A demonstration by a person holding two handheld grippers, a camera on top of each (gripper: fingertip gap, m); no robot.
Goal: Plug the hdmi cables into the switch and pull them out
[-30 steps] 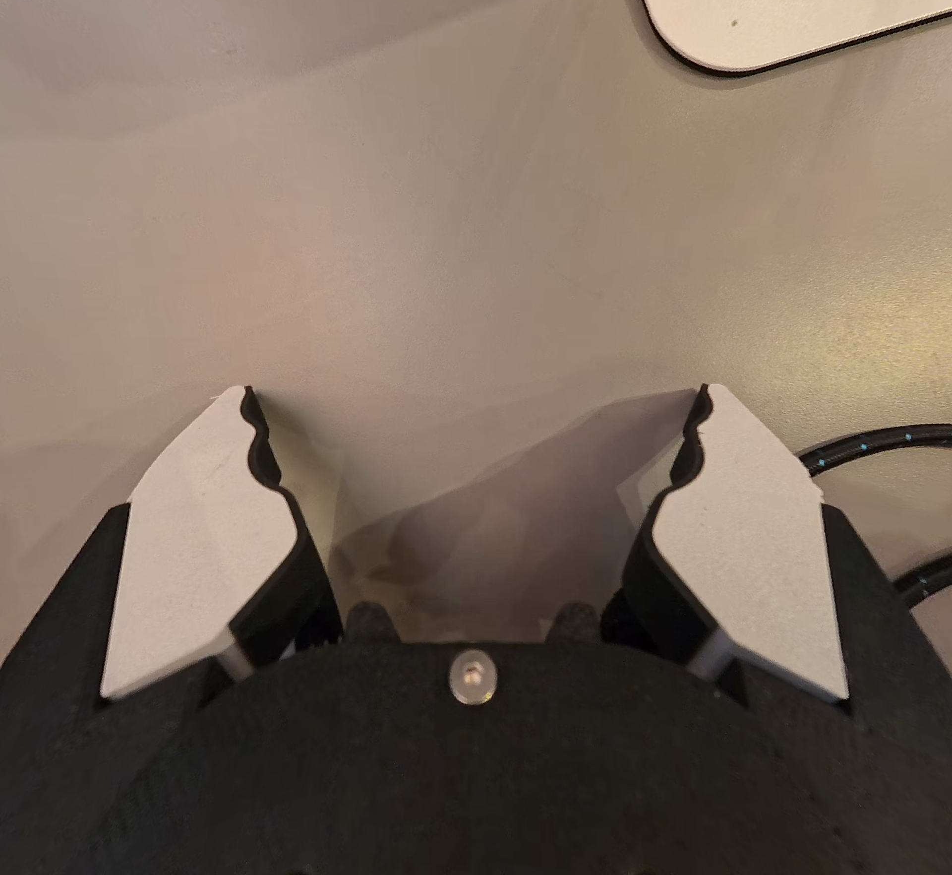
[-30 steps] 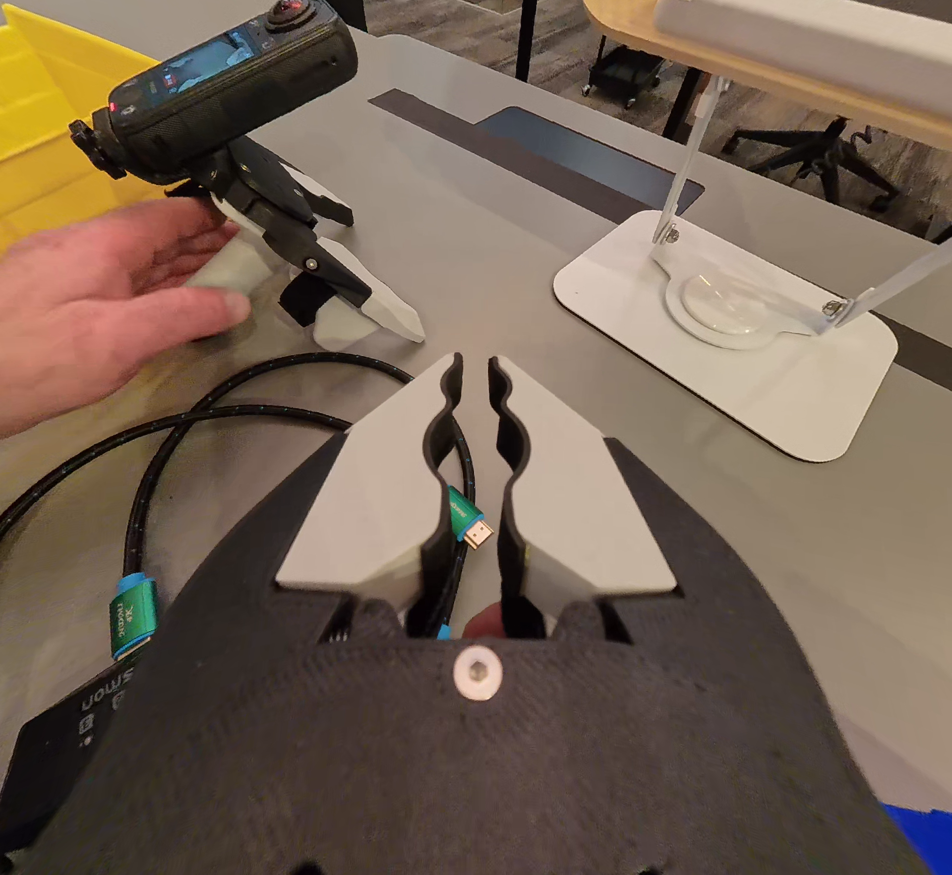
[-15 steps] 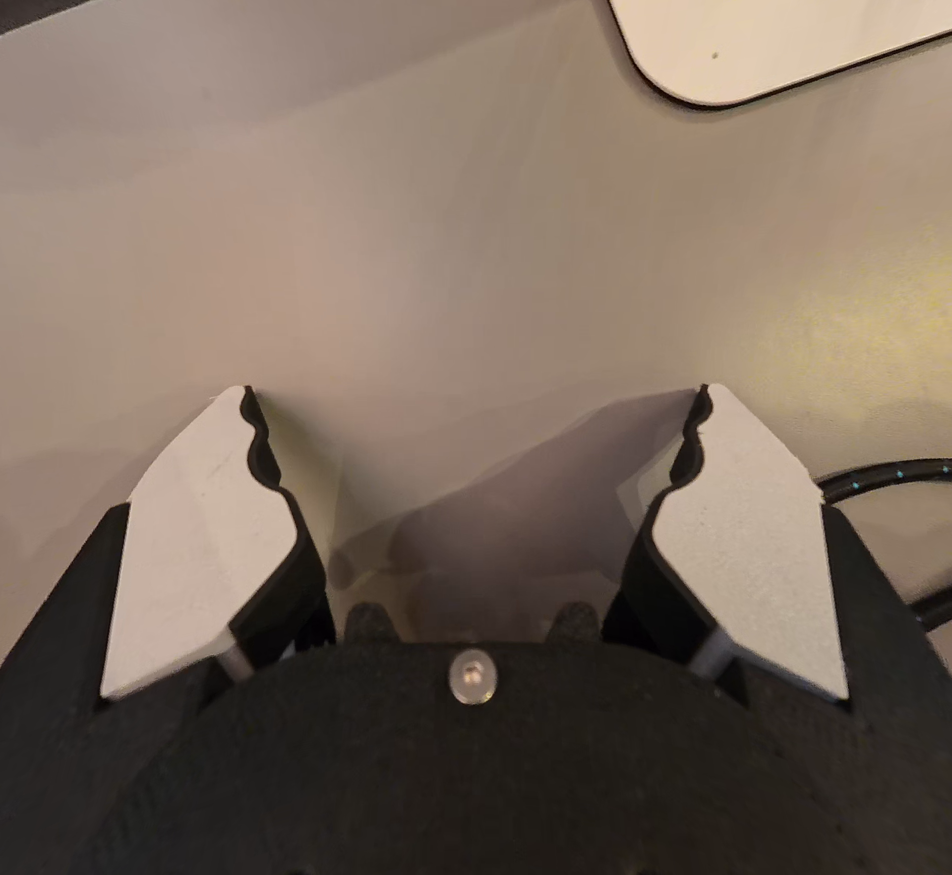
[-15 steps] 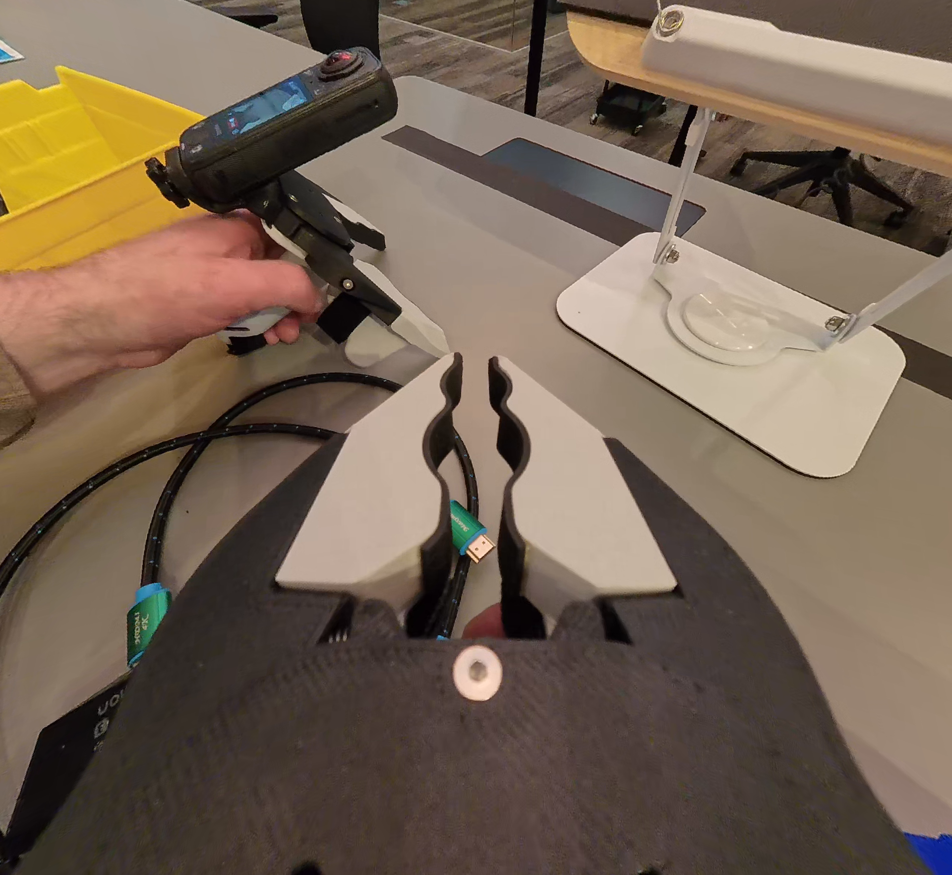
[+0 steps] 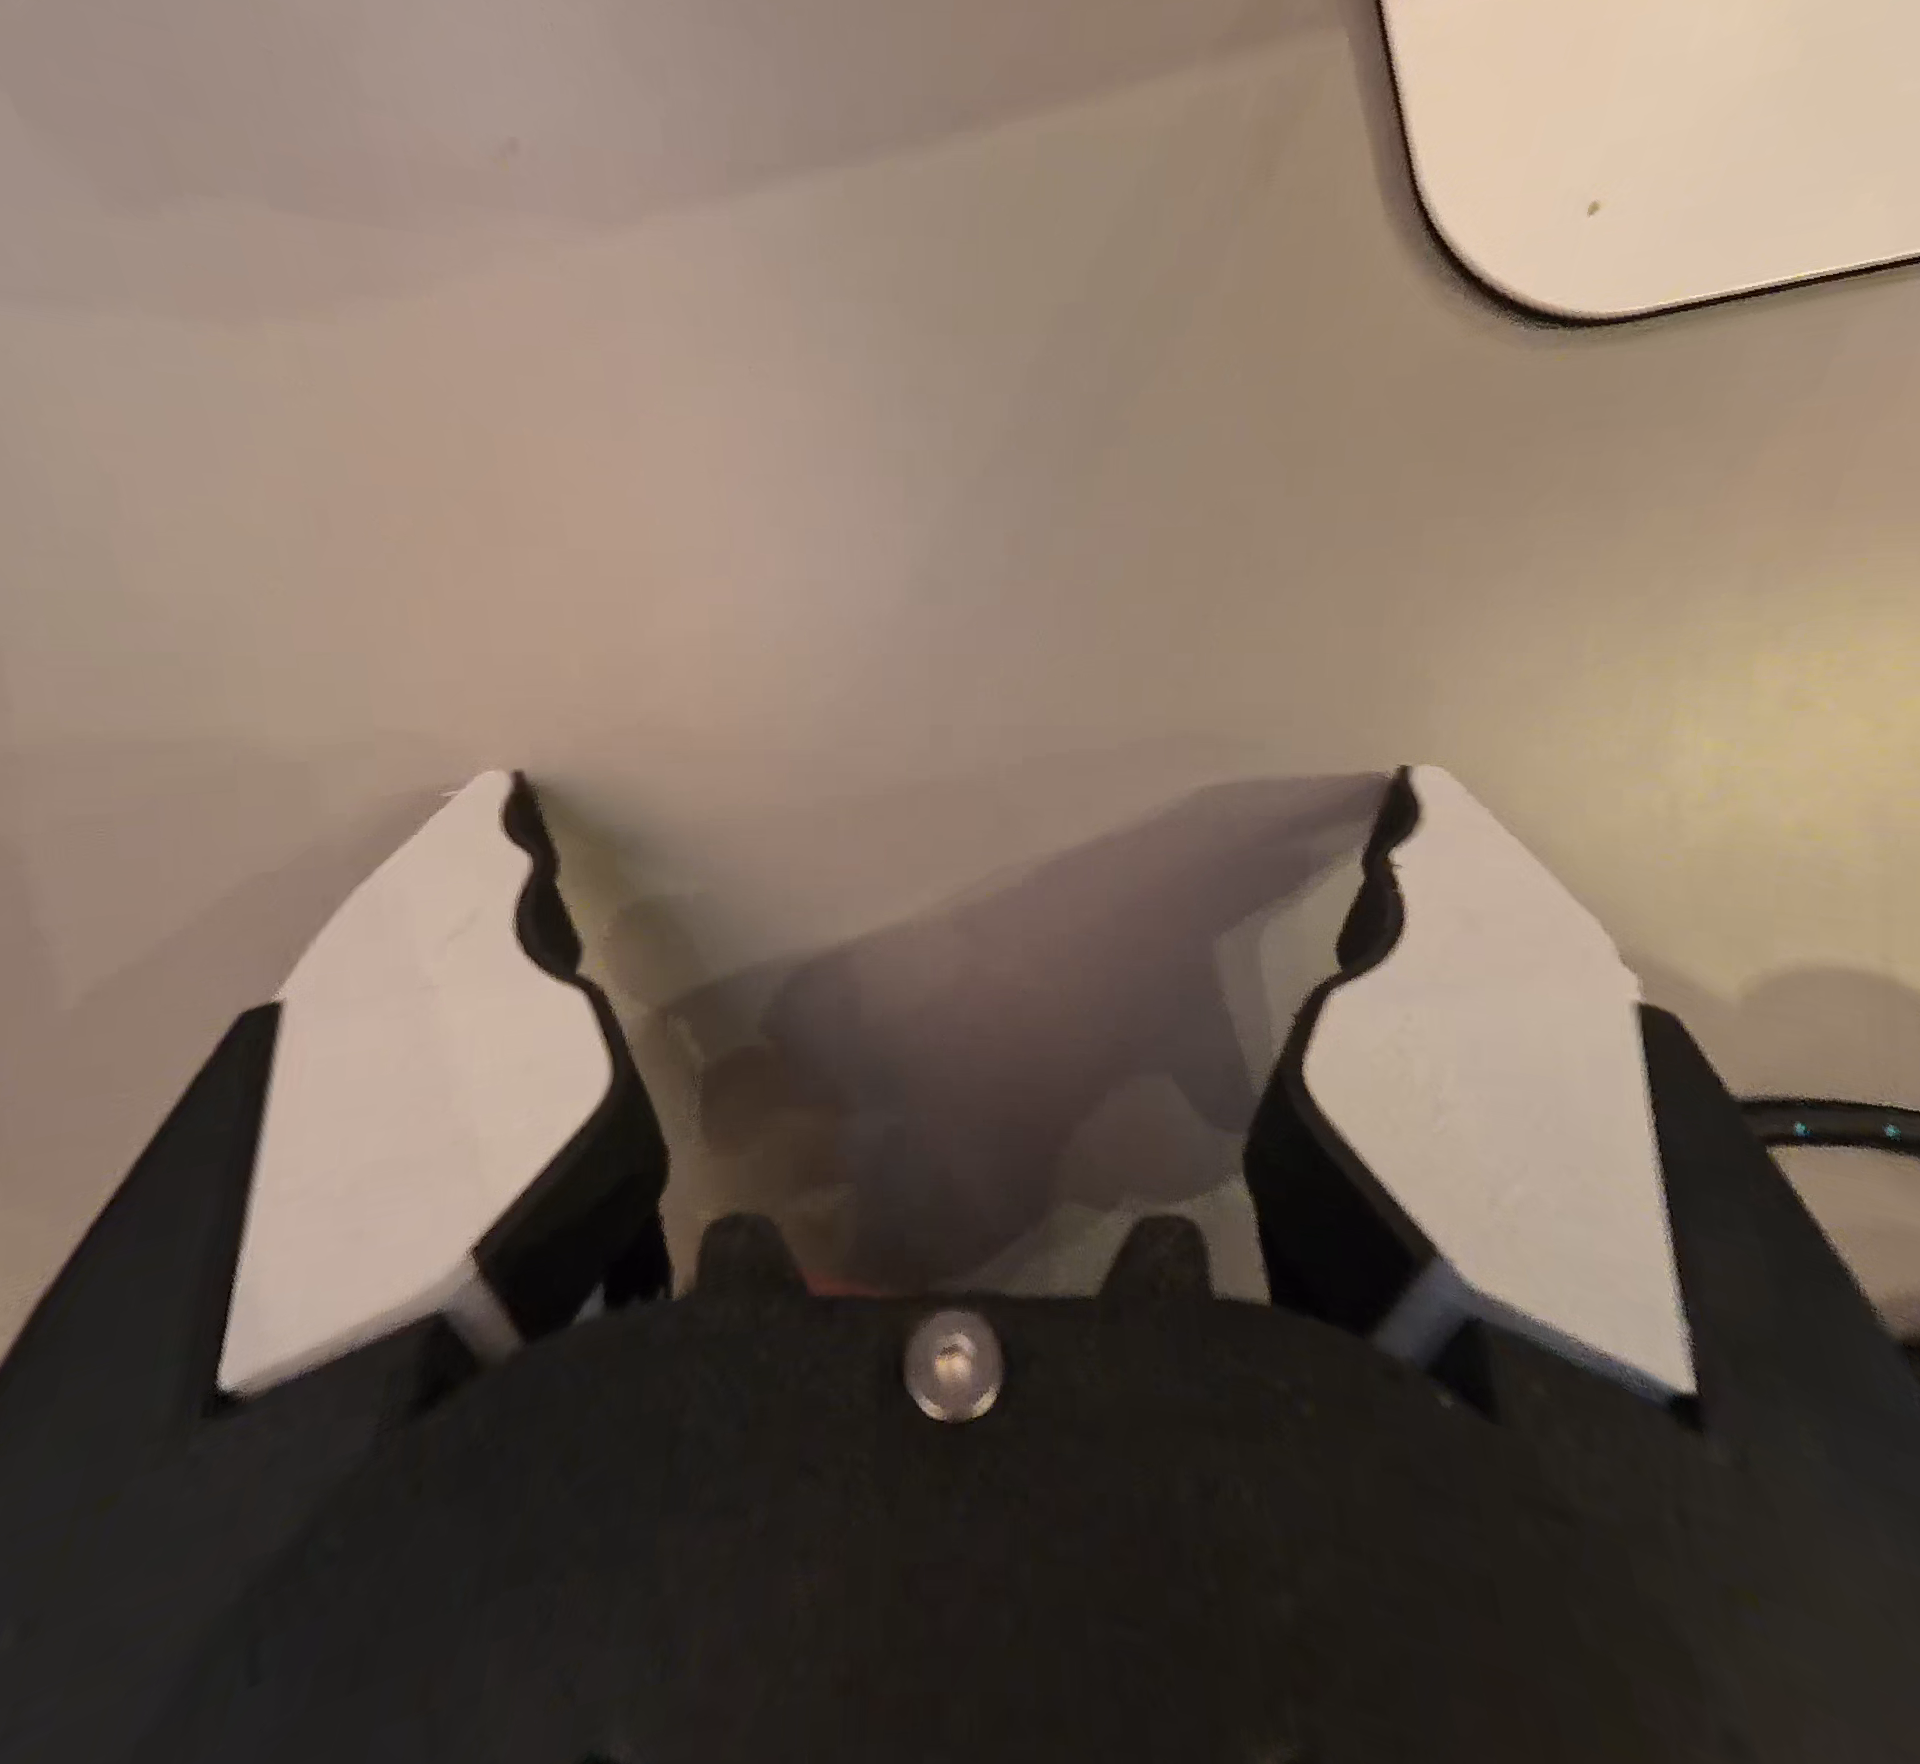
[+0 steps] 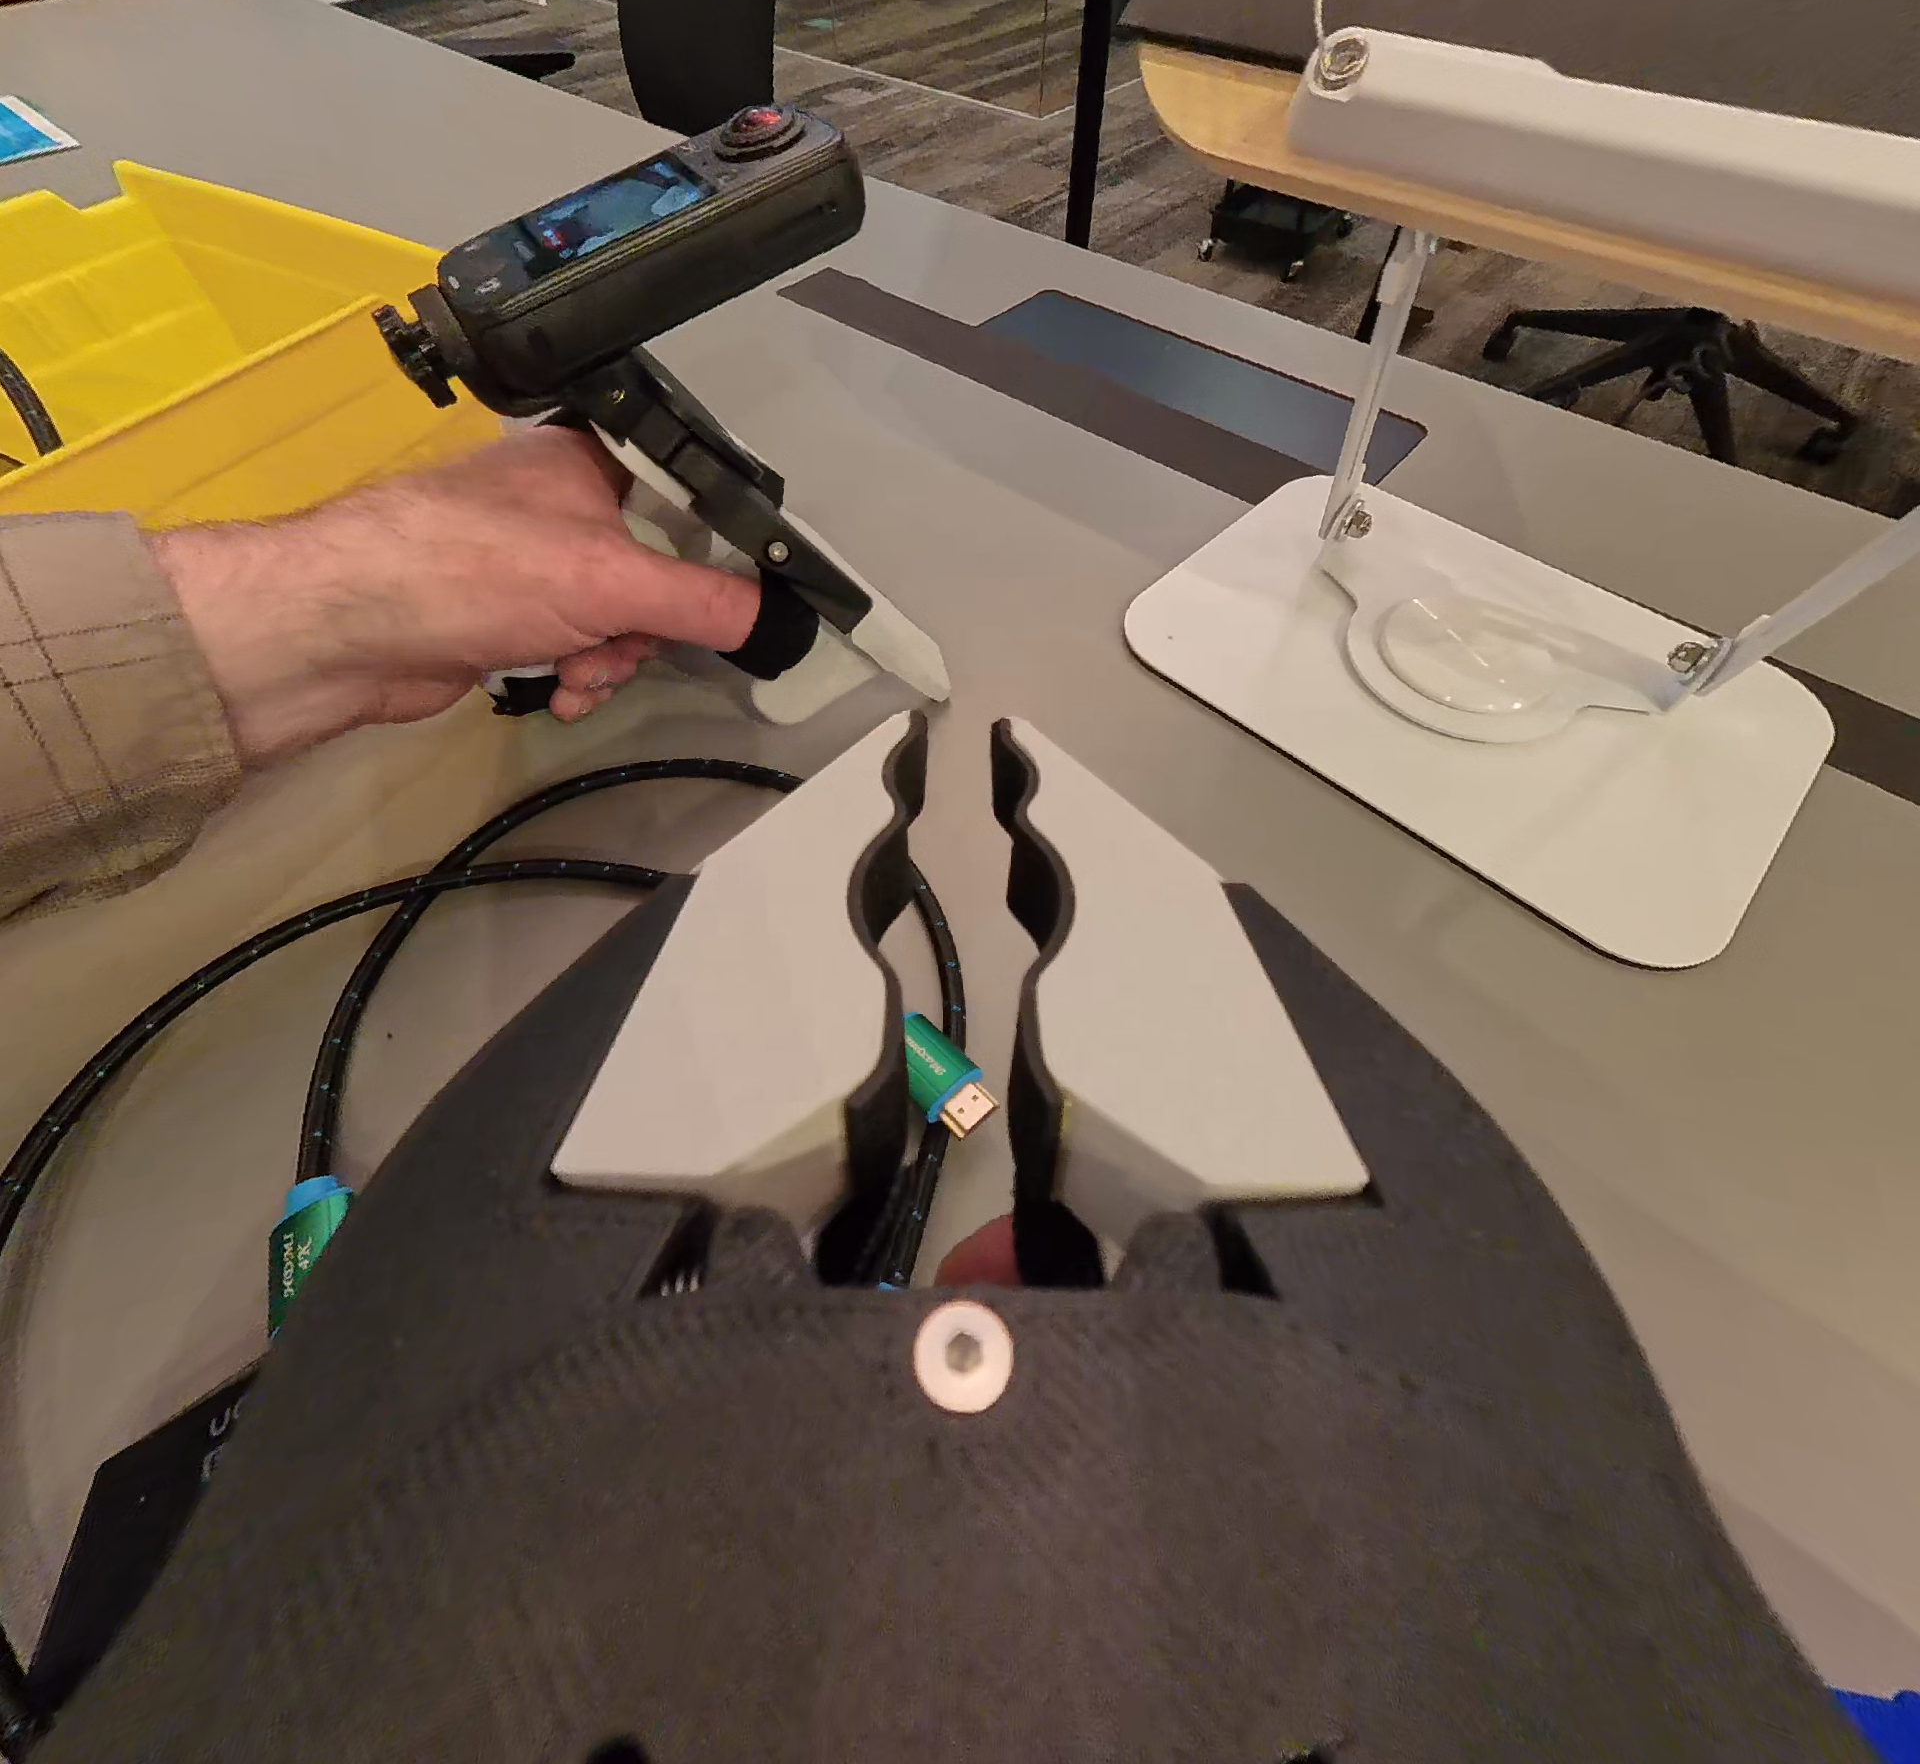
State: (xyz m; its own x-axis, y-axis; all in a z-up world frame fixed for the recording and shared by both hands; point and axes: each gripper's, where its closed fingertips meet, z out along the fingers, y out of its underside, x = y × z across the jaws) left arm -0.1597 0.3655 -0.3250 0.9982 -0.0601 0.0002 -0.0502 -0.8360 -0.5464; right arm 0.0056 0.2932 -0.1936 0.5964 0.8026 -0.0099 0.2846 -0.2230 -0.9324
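My right gripper (image 6: 958,727) hovers low over the grey table with its jaws nearly together and nothing between them. Through the narrow gap I see a loose green HDMI plug (image 6: 951,1086) with a gold tip lying on the table. A second green plug (image 6: 307,1247) sits beside the black switch box (image 6: 145,1496) at lower left; my gripper body hides their joint. Black braided cables (image 6: 499,883) loop across the table. My left gripper (image 5: 958,779) is wide open and empty, tips close to the table. It also shows in the right wrist view (image 6: 873,691), held by a hand (image 6: 436,592).
A white lamp base (image 6: 1455,779) lies on the table at the right, also in the left wrist view (image 5: 1662,52). The lamp's arm (image 6: 1610,156) hangs above it. A yellow bin (image 6: 208,343) stands at far left. A cable (image 5: 1849,1127) runs at the right edge. My right tips are roughly 11 cm from the loose green HDMI plug (image 6: 951,1086).
The hand has closed around the left gripper's handle and shifted it right, toward my right gripper's tips. The right gripper's jaws have not changed.
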